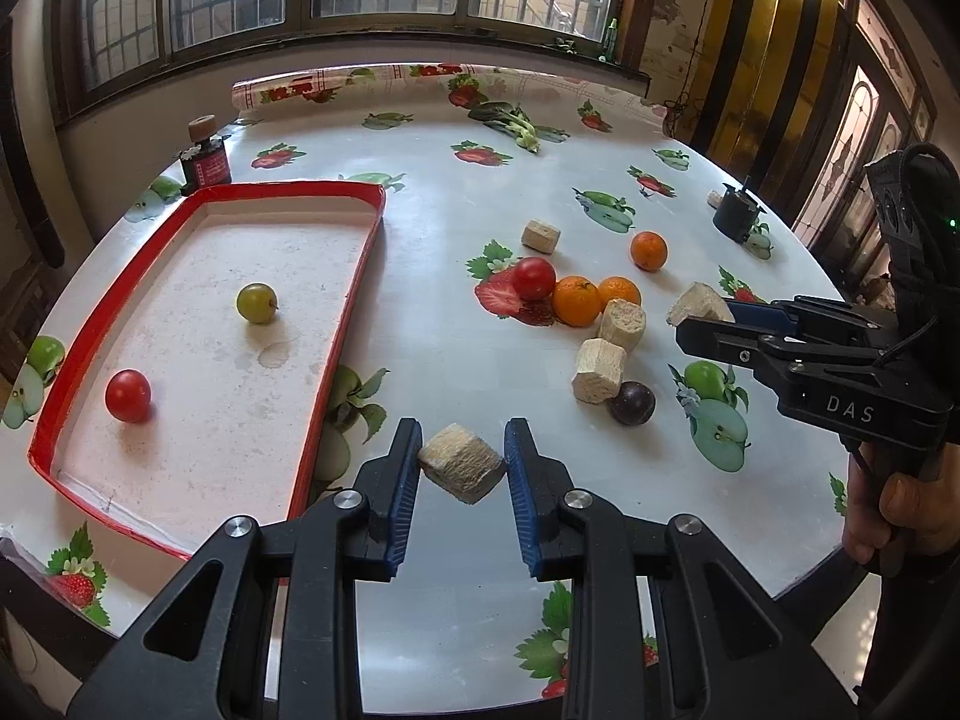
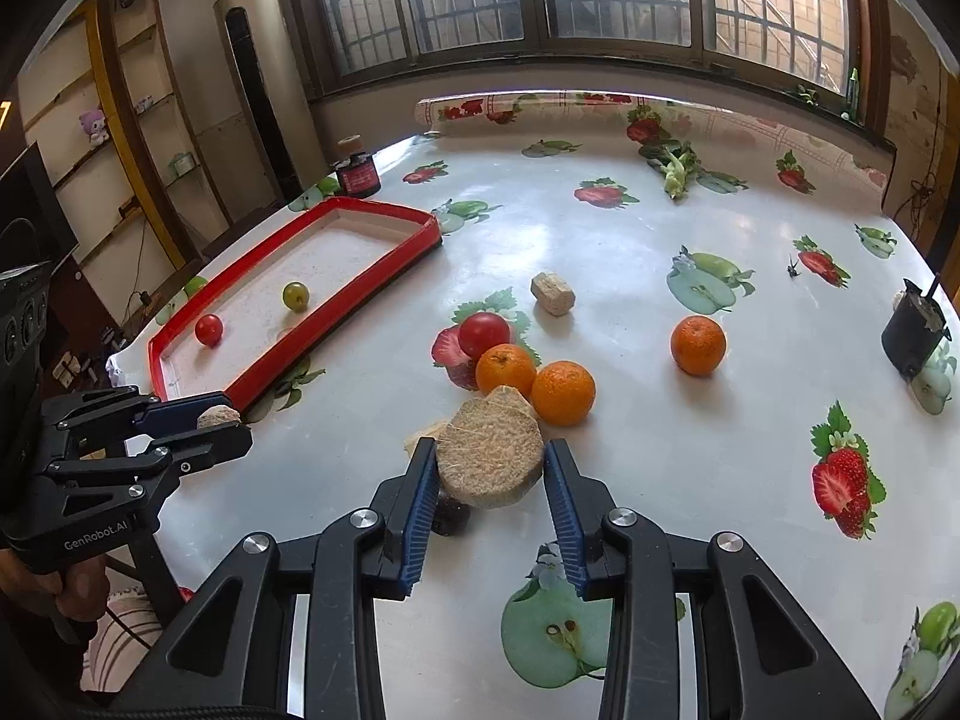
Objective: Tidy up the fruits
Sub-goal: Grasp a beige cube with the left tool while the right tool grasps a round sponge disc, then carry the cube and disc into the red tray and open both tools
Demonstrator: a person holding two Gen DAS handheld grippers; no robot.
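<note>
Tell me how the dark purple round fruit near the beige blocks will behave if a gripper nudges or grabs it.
The dark purple round fruit looks like a smooth ball, so a nudge would probably send it rolling across the glossy fruit-print tablecloth. Its shiny skin may slip between the fingers. It sits touching a beige fibrous block, which might check its roll that way.

Bare tablecloth (image 1: 456, 354) lies open between the red tray (image 1: 354, 312) and the clustered oranges (image 1: 576, 300) and blocks (image 1: 599, 370).
</note>
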